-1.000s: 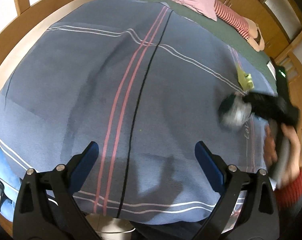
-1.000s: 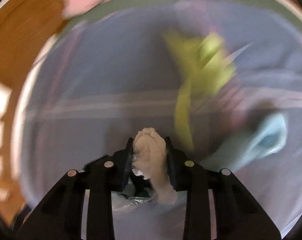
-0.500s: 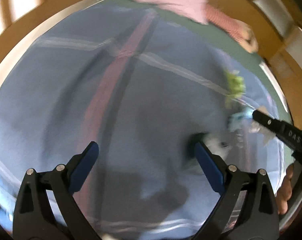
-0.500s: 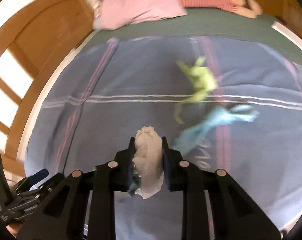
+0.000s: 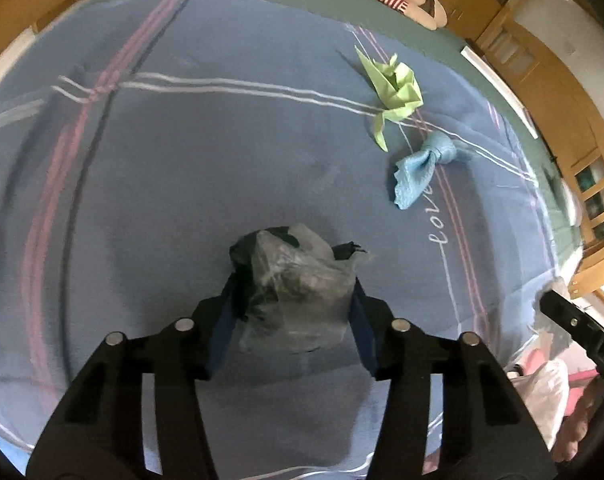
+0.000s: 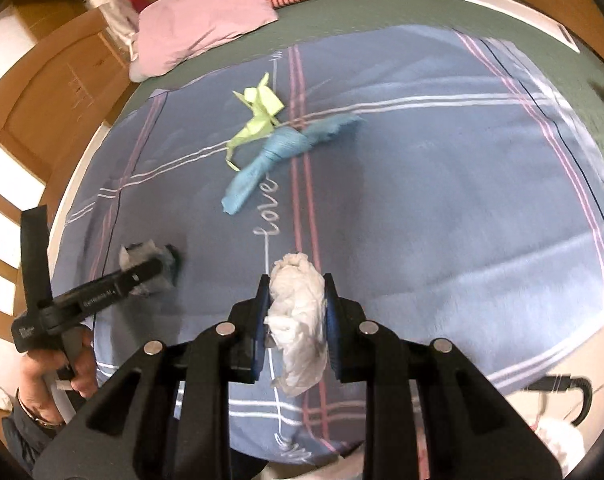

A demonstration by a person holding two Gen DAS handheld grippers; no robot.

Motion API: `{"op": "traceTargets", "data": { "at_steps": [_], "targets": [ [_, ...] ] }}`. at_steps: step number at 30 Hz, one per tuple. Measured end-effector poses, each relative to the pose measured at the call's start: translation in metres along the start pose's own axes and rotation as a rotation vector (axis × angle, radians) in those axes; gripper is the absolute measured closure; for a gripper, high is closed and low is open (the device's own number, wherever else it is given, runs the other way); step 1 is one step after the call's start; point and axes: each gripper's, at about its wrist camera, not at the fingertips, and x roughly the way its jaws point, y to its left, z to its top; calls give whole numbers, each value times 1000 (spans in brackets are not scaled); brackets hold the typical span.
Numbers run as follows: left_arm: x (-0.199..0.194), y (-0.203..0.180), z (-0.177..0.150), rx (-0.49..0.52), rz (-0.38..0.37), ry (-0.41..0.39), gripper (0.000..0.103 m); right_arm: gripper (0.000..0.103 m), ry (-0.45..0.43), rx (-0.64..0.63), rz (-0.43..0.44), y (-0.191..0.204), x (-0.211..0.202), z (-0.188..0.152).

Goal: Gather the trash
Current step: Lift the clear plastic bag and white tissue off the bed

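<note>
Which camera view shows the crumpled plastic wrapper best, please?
The left wrist view: the wrapper fills the middle, between the closing left gripper's fingers. The right wrist view shows it small and partly hidden behind that gripper.

A bed fills the room's middle, covered by a blue blanket (image 6: pixel 422 200) with pink and white stripes over a green sheet (image 6: pixel 382 12). A pink pillow (image 6: pixel 197 28) lies at eleven o'clock. Wooden panelling (image 6: pixel 41 92) with bright window panes (image 6: pixel 1 168) stands at nine o'clock.
</note>
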Motion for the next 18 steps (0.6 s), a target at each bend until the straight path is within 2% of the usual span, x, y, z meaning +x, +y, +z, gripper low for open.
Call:
{"op": "traceTargets", "data": {
  "at_steps": [3, 9, 13, 18],
  "targets": [
    [-23, -5, -2, 48, 73, -85, 53, 78, -23, 7, -8, 4, -5, -8],
    [-77, -20, -17, 199, 266, -314, 52, 78, -59, -24, -8, 26, -12, -19],
    [-94, -22, -24, 247, 299, -362, 52, 78, -70, -47, -24, 41, -13, -25],
    [-100, -23, -35, 257, 295, -347, 52, 78, -89, -54, -40, 54, -16, -35]
  ]
}}
